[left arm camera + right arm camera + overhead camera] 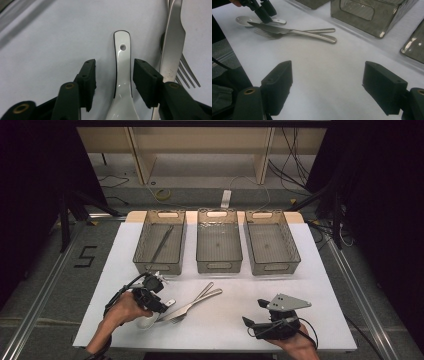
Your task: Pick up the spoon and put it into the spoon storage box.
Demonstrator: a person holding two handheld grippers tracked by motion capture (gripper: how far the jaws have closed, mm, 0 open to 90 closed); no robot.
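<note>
Left gripper straddles the spoon handle, jaws apart, not yet gripping; placement centres the handle. Right gripper idles, jaws wide.

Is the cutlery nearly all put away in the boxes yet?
Not yet. One long utensil already lies in the left bin. The left tool is around the white spoon handle, with a gap at each jaw, so it isn't gripped yet. The knife and fork lie crossed on the table. The right tool is open with nothing between its jaws.
</note>
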